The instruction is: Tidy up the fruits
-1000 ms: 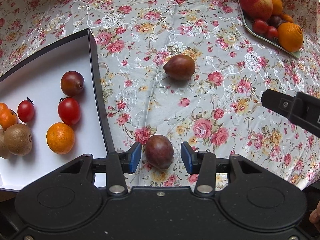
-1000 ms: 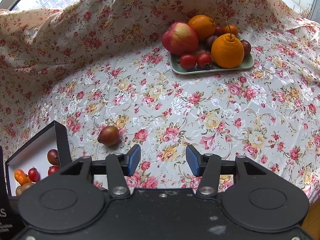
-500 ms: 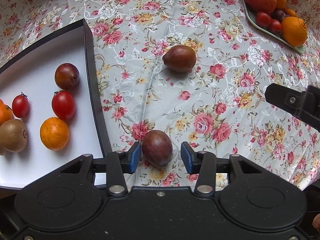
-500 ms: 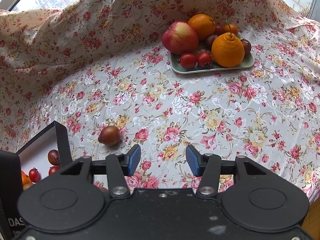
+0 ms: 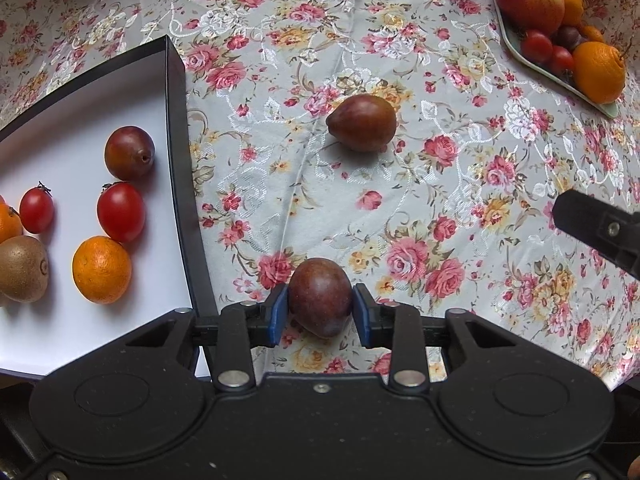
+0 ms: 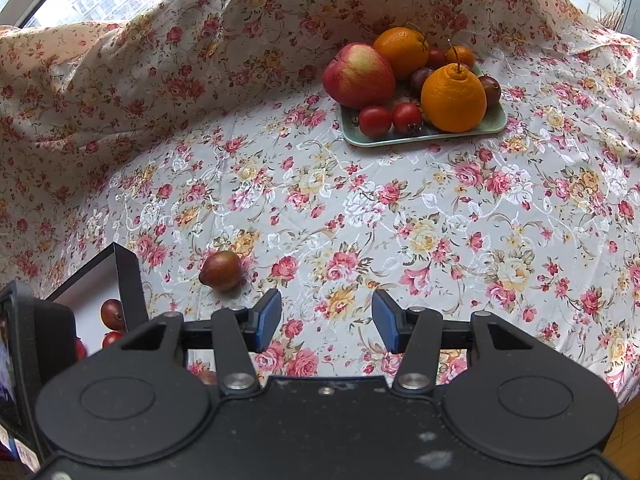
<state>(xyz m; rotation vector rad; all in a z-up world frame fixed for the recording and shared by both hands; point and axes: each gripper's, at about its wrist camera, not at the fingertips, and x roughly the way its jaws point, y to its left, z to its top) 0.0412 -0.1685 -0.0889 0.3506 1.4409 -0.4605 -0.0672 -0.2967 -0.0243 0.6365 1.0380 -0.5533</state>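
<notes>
A floral tablecloth [image 6: 400,220] covers the table. On it lies a black-walled box [image 5: 176,128] with a white floor, and far off a pale green tray [image 6: 424,136] heaped with fruit. No legible writing shows. The left gripper [image 5: 320,312] is held low over the cloth just beside the box, blue pads clamped on a dark plum [image 5: 320,296]. The right gripper [image 6: 326,320] hovers level, pads apart. A second plum [image 5: 362,122] lies loose beyond, between box and tray.
</notes>
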